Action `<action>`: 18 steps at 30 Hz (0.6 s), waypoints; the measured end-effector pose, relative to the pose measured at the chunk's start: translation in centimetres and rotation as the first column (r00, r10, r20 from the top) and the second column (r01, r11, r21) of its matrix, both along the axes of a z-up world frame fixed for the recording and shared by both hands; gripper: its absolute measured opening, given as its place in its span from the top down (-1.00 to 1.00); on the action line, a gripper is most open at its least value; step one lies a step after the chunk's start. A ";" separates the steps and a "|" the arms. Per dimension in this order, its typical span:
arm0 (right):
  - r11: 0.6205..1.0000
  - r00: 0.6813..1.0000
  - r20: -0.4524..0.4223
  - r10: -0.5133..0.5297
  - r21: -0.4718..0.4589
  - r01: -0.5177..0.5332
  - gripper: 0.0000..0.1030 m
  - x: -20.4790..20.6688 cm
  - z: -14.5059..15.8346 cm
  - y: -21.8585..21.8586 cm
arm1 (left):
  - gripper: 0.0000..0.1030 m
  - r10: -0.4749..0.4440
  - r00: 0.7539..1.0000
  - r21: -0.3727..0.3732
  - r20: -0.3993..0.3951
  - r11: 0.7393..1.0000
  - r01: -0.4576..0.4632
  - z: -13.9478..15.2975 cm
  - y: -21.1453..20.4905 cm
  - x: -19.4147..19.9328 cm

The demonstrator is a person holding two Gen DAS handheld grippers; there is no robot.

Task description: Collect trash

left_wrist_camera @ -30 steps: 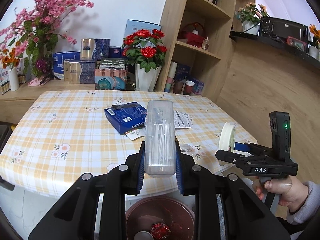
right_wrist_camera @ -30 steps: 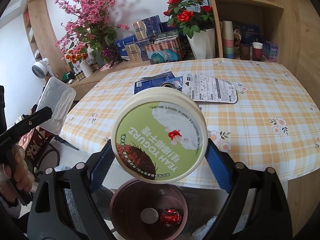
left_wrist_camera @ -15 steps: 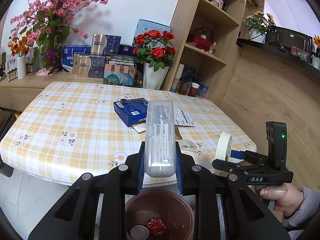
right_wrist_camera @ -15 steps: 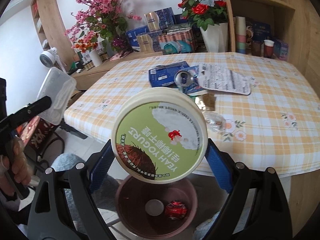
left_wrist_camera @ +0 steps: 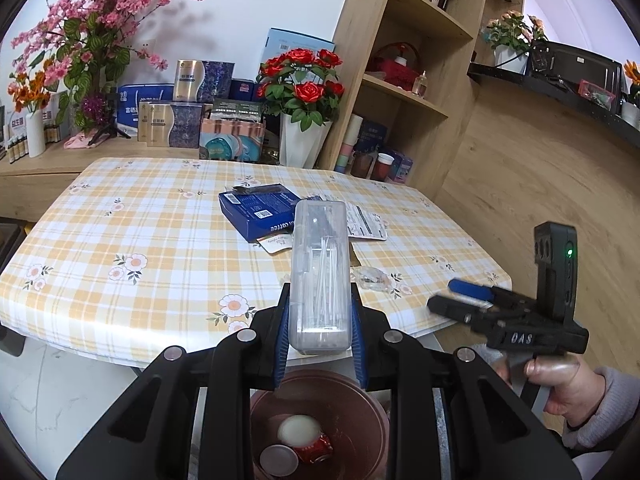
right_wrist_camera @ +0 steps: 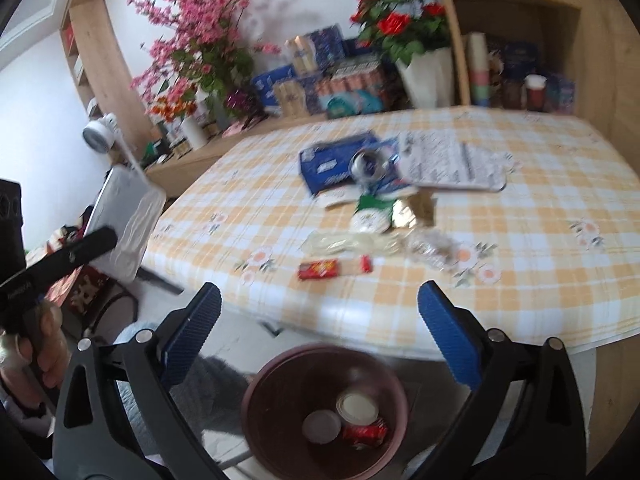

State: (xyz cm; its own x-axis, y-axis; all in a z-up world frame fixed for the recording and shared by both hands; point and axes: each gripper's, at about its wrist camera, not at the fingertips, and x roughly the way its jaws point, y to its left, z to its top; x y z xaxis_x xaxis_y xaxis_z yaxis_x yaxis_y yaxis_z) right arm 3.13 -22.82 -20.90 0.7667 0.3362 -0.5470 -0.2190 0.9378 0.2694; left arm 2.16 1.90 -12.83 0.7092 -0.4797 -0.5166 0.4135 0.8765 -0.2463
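Below the bench [right_wrist_camera: 520,312] edge, a white yogurt tub [right_wrist_camera: 357,407] lay in the brown bin [right_wrist_camera: 280,440]; the right gripper [right_wrist_camera: 320,340] had just been spread, empty. A clear, ribbed cotton-swab box [left_wrist_camera: 319,272] was clamped by the left gripper [left_wrist_camera: 319,344].

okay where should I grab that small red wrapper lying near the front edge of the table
Probably take the red wrapper across its short width, from above. It lies flat with its long side running left to right, so the narrow way fits the open right gripper best.
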 end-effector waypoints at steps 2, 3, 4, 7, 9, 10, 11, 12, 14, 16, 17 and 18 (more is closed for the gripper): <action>1.000 0.999 0.031 -0.024 -0.004 0.024 -0.89 -0.1 0.3 -0.5 | 0.51 -0.007 1.000 0.003 -0.006 1.000 0.007 -0.2 -0.2 0.0; 1.000 0.999 0.041 -0.029 0.001 0.029 -0.89 -0.1 0.4 -0.9 | 0.51 -0.011 1.000 0.003 -0.009 1.000 0.011 -0.2 -0.3 0.0; 0.999 0.998 0.048 -0.039 0.008 0.039 -0.89 -0.2 0.5 -1.2 | 0.51 -0.017 1.000 0.005 -0.013 1.000 0.017 -0.3 -0.5 0.0; 0.998 0.996 0.056 -0.068 0.017 0.067 -0.89 -0.1 0.7 -1.9 | 0.51 -0.036 0.999 0.010 -0.025 0.999 0.036 -0.6 -1.1 0.0; 0.997 0.996 0.059 -0.073 0.024 0.072 -0.89 -0.1 0.7 -2.4 | 0.51 -0.048 0.998 0.013 -0.031 0.999 0.048 -0.8 -1.4 -0.1; 0.997 0.995 0.059 -0.077 0.026 0.075 -0.89 -0.1 0.7 -2.5 | 0.51 -0.056 0.998 0.016 -0.035 0.998 0.056 -1.0 -1.6 -0.1; 0.996 0.995 0.059 -0.081 0.029 0.079 -0.89 -0.1 0.7 -2.7 | 0.51 -0.061 0.997 0.020 -0.038 0.998 0.062 -1.1 -1.8 -0.2; 0.996 0.995 0.059 -0.083 0.036 0.081 -0.89 0.0 0.6 -2.9 | 0.51 -0.069 0.997 0.023 -0.044 0.997 0.070 -1.3 -2.1 -0.2; 0.996 0.995 0.055 -0.085 0.045 0.082 -0.89 -0.1 0.6 -3.1 | 0.51 -0.081 0.996 0.025 -0.050 0.996 0.082 -1.5 -2.3 -0.4; 0.995 0.995 0.054 -0.090 0.051 0.087 -0.89 -0.1 0.5 -3.3 | 0.51 -0.095 0.994 0.031 -0.056 0.995 0.097 -1.7 -2.7 -0.5; 0.995 0.995 0.052 -0.089 0.054 0.087 -0.89 -0.1 0.5 -3.3 | 0.51 -0.100 0.993 0.033 -0.057 0.994 0.102 -1.8 -2.8 -0.6; 0.995 0.995 0.051 -0.088 0.056 0.085 -0.89 -0.2 0.5 -3.4 | 0.51 -0.105 0.993 0.036 -0.059 0.994 0.108 -1.9 -2.9 -0.7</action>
